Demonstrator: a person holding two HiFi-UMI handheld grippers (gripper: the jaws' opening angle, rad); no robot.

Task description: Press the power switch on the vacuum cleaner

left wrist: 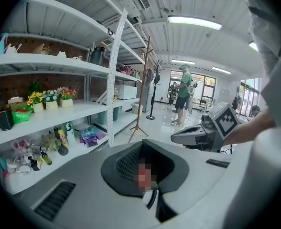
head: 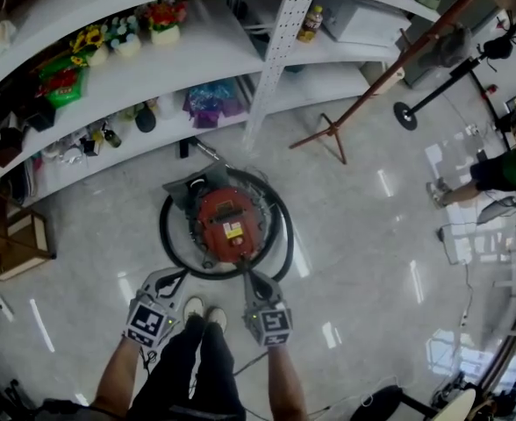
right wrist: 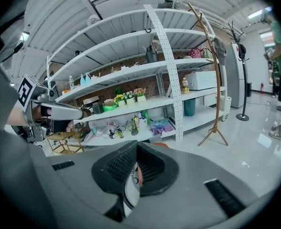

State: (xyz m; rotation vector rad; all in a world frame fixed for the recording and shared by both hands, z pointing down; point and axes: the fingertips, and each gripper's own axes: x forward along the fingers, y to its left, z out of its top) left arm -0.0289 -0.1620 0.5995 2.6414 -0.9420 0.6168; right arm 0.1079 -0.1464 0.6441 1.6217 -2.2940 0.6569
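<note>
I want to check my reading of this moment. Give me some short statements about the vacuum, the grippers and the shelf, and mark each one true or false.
1. The vacuum is red and stands on the floor. True.
2. A black hose curls around it. True.
3. The right gripper is pressing the switch. False: it is held short of the vacuum and touches nothing.
4. The left gripper holds a bottle. False: its jaws are together and empty.
5. Flower pots stand on the shelf. True.
</note>
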